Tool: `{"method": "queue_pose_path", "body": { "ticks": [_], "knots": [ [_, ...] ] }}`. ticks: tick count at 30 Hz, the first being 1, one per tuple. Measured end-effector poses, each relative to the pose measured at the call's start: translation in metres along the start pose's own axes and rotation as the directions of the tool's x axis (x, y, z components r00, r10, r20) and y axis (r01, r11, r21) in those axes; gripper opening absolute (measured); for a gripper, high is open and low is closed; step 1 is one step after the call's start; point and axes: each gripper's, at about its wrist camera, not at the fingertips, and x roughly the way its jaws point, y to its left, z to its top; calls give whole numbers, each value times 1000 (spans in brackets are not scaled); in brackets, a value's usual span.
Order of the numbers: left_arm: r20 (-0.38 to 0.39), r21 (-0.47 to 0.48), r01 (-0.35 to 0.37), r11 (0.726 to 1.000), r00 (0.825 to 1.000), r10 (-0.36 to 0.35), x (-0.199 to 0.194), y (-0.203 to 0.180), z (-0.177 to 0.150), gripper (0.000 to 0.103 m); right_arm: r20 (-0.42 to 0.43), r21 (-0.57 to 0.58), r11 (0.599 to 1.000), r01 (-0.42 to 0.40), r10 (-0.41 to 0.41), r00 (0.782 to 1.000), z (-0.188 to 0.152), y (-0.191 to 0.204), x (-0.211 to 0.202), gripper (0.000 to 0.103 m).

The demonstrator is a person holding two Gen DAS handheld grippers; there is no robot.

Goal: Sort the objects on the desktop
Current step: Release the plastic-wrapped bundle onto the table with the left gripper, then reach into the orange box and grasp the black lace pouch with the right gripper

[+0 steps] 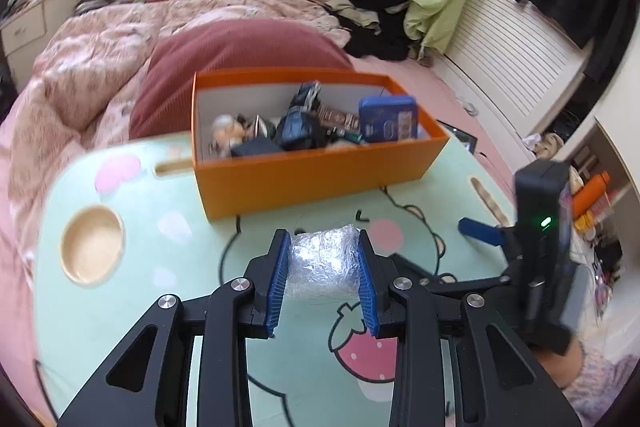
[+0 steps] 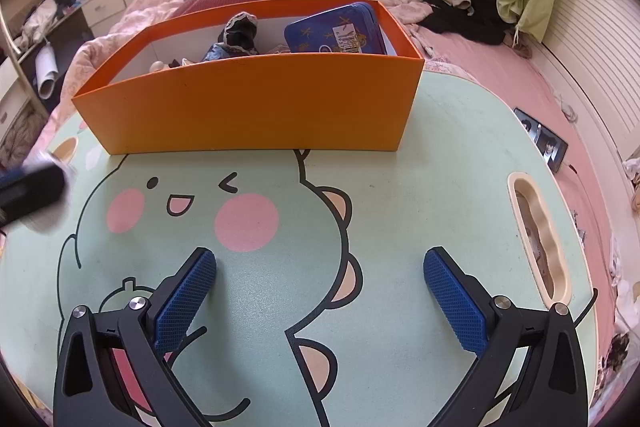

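Note:
My left gripper (image 1: 323, 243) is shut on a crumpled clear plastic wad (image 1: 322, 261), held just above the green cartoon table (image 1: 140, 291), in front of the orange box (image 1: 312, 175). The box holds a blue tin (image 1: 388, 118), dark cloth items and several small things. My right gripper (image 2: 320, 263) is open and empty over the table (image 2: 420, 195), with the orange box (image 2: 256, 107) and blue tin (image 2: 336, 31) ahead. The right gripper also shows in the left wrist view (image 1: 480, 229). The left gripper shows blurred at the left edge of the right wrist view (image 2: 32, 187).
The table has a round cup recess (image 1: 93, 243) at the left and a slot handle (image 2: 538, 239) at the right. A bed with pink bedding (image 1: 100, 39) and a red pillow (image 1: 240, 43) lies behind. Photo cards (image 2: 544, 143) lie beyond the table's right edge.

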Motion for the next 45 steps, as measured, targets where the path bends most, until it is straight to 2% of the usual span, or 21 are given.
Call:
{"method": "queue_pose_path", "body": {
  "ticks": [3, 4, 5, 7, 10, 13, 15, 20, 22, 24, 25, 26, 29, 31, 32, 35, 37, 41, 43, 44, 45],
  "knots": [
    [59, -56, -52, 997, 997, 55, 5, 1, -11, 38, 1, 1, 1000, 1, -1, 1000, -1, 0, 0, 103],
    [84, -57, -65, 996, 994, 70, 4, 1, -12, 48, 0, 0, 1000, 0, 0, 1000, -1, 0, 0, 103],
    [99, -47, -73, 996, 992, 77, 2, -1, -13, 66, 1, 0, 1000, 1, -1, 1000, -1, 0, 0, 103],
    [132, -25, -85, 996, 987, 87, -5, 0, -21, 81, -2, -3, 1000, 1, -1, 1000, 1, 1, 0, 103],
    [179, -8, -99, 995, 979, 99, -17, -5, -29, 81, -5, -5, 1000, -2, 2, 1000, 0, 1, 1, 103],
    [100, 25, -159, 987, 983, 156, -10, -6, -33, 82, -6, -6, 1000, -1, 1, 1000, 0, 1, 2, 103],
    [44, 42, -200, 979, 979, 198, -2, -6, -41, 82, -6, -7, 1000, -1, 1, 1000, 0, 1, 2, 103],
    [1, 8, -182, 983, 983, 182, 8, 5, -53, 82, -1, -6, 1000, -5, 5, 1000, 0, 1, 2, 103],
    [-25, -13, -164, 986, 986, 163, 14, 10, -56, 81, 32, -8, 1000, -20, 20, 999, -1, 3, -4, 98],
    [-60, -33, -156, 987, 986, 154, 20, 15, -58, 82, 90, -10, 999, -50, 51, 995, 3, 6, -17, 87],
    [-60, -31, -161, 986, 985, 159, 20, 16, -60, 82, 119, -15, 998, -63, 64, 991, 6, 7, -24, 86],
    [-62, -25, -165, 986, 985, 163, 20, 14, -61, 84, 152, -25, 996, -91, 93, 984, 13, 9, -34, 86],
    [-85, 22, -214, 977, 973, 215, 26, 3, -62, 90, 180, -66, 987, -145, 155, 971, 50, 17, -48, 85],
    [-101, 60, -240, 969, 964, 245, 30, -5, -61, 95, 180, -86, 982, -167, 180, 967, 87, 24, -50, 80],
    [-109, 65, -232, 970, 965, 238, 31, -6, -61, 102, 177, -92, 980, -177, 191, 965, 99, 25, -48, 73],
    [-118, 55, -232, 971, 964, 237, 30, -3, -63, 103, 94, -85, 975, -206, 214, 972, 138, 36, -20, 61],
    [-118, 54, -233, 971, 964, 238, 28, -3, -63, 103, 11, -57, 967, -249, 250, 968, 157, 45, 7, 60],
    [-119, 53, -230, 972, 965, 235, 27, -5, -63, 103, -70, -58, 975, -215, 211, 975, 171, 66, 53, 57],
    [-119, 53, -229, 972, 965, 234, 27, -6, -63, 103, -112, -94, 982, -164, 153, 982, 170, 75, 72, 39],
    [-119, 53, -229, 972, 965, 234, 28, -6, -63, 103, -127, -108, 984, -140, 126, 984, 169, 78, 77, 24],
    [-119, 52, -228, 972, 965, 233, 28, -6, -63, 103, -130, -99, 983, -154, 141, 981, 166, 75, 78, 22]
  ]
}}
